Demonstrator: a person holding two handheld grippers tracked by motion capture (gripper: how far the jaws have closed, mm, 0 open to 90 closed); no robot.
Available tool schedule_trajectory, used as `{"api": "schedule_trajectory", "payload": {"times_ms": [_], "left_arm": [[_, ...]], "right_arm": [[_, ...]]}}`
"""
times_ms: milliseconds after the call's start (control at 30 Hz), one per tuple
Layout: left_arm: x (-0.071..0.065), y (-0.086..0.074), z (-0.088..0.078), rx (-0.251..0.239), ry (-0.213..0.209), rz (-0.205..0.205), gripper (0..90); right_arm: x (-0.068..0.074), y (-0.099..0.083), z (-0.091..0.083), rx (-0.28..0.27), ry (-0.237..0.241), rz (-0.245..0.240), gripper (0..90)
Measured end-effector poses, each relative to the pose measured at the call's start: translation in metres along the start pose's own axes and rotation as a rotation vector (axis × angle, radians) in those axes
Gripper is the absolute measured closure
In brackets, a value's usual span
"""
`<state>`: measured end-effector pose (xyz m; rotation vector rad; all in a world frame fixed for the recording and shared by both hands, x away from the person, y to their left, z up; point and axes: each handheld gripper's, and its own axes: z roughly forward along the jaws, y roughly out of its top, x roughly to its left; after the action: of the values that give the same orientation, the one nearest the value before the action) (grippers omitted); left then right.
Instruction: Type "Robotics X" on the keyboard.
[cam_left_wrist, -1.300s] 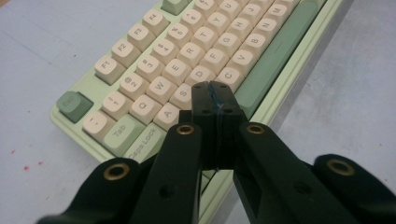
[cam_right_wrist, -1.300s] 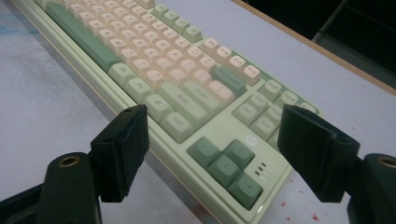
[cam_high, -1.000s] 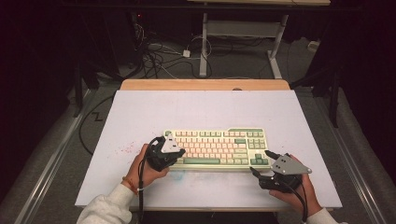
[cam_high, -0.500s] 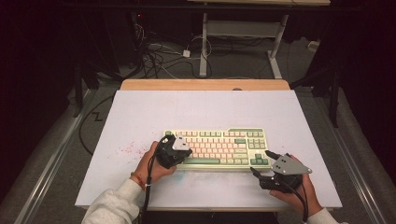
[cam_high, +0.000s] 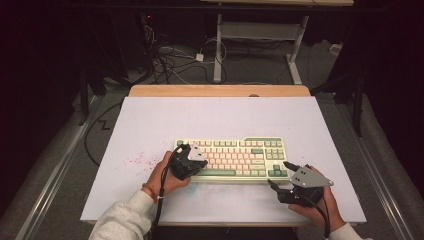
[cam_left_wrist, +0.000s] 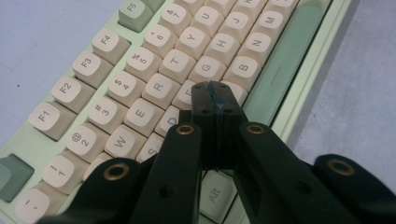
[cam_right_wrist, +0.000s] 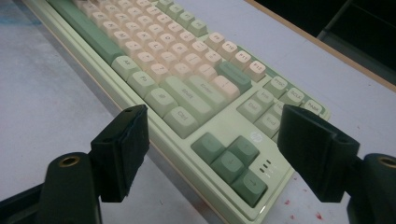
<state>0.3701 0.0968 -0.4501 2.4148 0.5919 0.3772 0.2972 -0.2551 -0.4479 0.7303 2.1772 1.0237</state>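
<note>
Lying near the front edge of a white rectangular table top (cam_high: 150, 120) was 1 pale green keyboard with cream and green keycaps (cam_high: 235, 150), set slightly right of centre. Left black two-jaw gripper (cam_left_wrist: 215, 93): held over the keyboard's left part, both jaws pressed together with nothing between them, tips above the letter keys near F and G, just short of the green space bar (cam_left_wrist: 280, 70). Right black two-jaw gripper (cam_right_wrist: 210, 149): held low at the keyboard's front right corner, jaws wide apart, framing 4 dark green arrow keys (cam_right_wrist: 231, 161). Red specks (cam_high: 132, 161) marked the table left of the keyboard.
</note>
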Motion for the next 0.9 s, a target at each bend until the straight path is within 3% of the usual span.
{"api": "schedule_trajectory", "payload": {"times_ms": [433, 900], "left_arm": [[-0.0021, 0.001, 0.0028, 0.024, 0.01, 0.013, 87.5], [-0.0028, 0.0026, -0.003, -0.002, 0.034, 0.021, 85.5]], "right_arm": [[0.0014, -0.0006, 0.0021, 0.02, 0.003, -0.011, 25.2], [0.0014, -0.0005, 0.0021, 0.017, 0.005, -0.006, 25.4]]}}
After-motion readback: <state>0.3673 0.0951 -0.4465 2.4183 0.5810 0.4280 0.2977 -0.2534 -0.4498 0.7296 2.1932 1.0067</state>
